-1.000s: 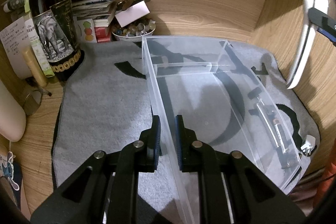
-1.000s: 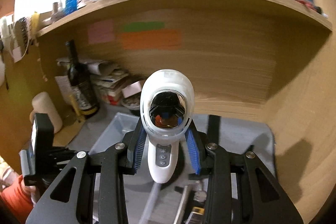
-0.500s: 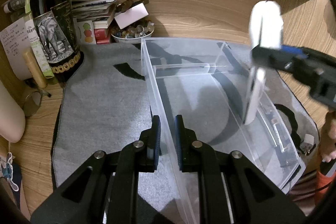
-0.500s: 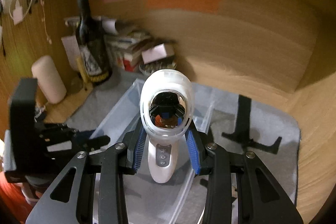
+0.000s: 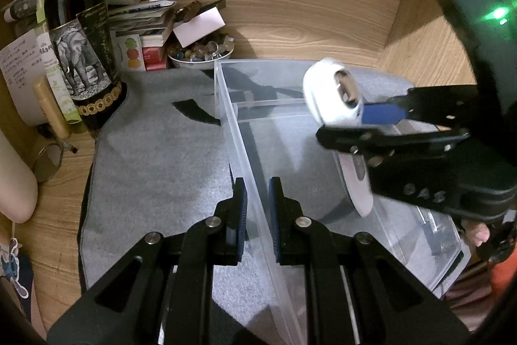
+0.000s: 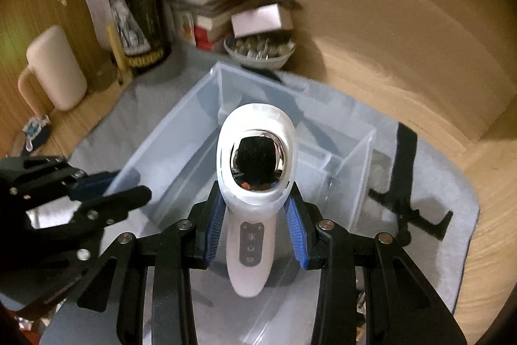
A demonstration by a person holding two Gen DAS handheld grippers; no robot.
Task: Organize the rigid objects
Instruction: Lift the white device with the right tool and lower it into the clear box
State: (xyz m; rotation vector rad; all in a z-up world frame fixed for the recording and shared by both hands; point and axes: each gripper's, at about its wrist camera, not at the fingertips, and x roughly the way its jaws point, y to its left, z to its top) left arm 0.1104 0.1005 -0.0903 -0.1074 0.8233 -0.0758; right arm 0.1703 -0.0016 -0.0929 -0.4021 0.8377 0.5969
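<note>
I see the wooden tabletop (image 5: 323,15) carrying a grey mat (image 5: 155,157), and on the mat the clear plastic bin (image 6: 181,131), its inside split by dividers. My left gripper (image 5: 257,215) has its jaws clenched on the bin's left wall, one blue pad on each side of the thin plastic. My right gripper (image 6: 255,225) has its jaws part-open, grasping the white handheld device (image 6: 255,177) by its neck, mirrored head tilted away from me, button handle toward me, above the bin's large compartment. A dark wine bottle (image 5: 80,31) stands at the mat's far left corner, and a small bowl of beads (image 5: 202,52) sits beside the bin's far edge.
</note>
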